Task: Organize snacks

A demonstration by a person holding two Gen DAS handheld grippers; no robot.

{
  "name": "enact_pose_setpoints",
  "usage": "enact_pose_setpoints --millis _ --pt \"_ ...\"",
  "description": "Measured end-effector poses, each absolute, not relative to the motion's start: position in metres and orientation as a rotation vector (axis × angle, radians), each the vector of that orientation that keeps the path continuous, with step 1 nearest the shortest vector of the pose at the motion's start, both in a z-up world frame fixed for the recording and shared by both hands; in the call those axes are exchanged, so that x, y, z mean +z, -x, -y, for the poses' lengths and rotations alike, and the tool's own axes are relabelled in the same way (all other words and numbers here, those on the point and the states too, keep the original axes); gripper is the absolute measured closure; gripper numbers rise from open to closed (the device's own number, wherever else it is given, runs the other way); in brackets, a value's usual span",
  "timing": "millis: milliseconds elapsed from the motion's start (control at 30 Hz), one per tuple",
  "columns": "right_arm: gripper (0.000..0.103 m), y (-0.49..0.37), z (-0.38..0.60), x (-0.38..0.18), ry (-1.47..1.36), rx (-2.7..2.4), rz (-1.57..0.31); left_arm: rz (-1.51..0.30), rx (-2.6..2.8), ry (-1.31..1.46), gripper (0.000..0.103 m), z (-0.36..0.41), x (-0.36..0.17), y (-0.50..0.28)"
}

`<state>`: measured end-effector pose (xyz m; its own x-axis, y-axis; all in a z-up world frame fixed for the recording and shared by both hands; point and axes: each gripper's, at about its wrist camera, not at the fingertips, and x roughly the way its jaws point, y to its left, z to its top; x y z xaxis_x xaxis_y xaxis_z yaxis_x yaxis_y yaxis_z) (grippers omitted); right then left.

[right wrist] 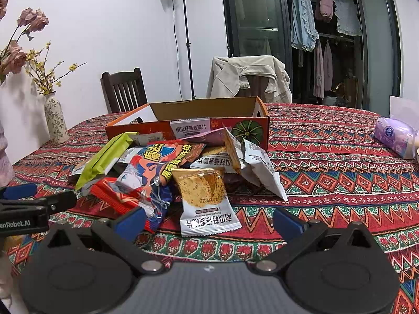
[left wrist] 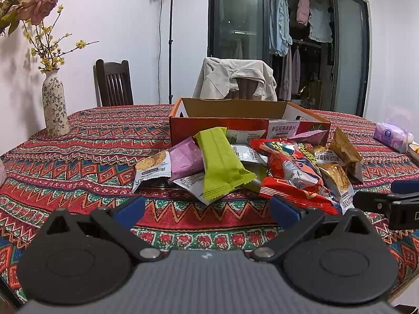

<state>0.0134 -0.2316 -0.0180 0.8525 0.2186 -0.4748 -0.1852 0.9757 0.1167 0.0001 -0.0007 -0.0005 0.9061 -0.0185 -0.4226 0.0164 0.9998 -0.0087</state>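
Observation:
A pile of snack packets lies on the patterned tablecloth in front of an open orange cardboard box (left wrist: 235,124) (right wrist: 209,110). The pile holds a green bar (left wrist: 221,164) (right wrist: 104,158), a purple packet (left wrist: 184,159), a red cartoon bag (left wrist: 293,168) (right wrist: 154,170) and white oat-crisp packets (right wrist: 207,204) (left wrist: 152,168). My left gripper (left wrist: 207,208) is open and empty, just short of the pile. My right gripper (right wrist: 209,221) is open, its jaws either side of the nearest white oat-crisp packet. Each gripper shows at the edge of the other's view.
A floral vase (left wrist: 55,107) (right wrist: 55,119) with flowers stands at the far left of the table. A purple tissue pack (left wrist: 392,136) (right wrist: 395,136) lies at the right. Two chairs (left wrist: 114,82) stand behind the table, one draped with a beige jacket (left wrist: 235,78).

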Motion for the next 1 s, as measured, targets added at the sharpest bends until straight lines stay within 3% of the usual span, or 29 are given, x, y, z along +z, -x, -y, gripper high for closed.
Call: enact_pose_setpoints --millis 1000 --pt "0.001 -0.012 0.2364 -0.0108 -0.082 0.228 -0.486 -0.436 -0.024 0.016 0.0 -0.0001 0.0012 -0.0019"
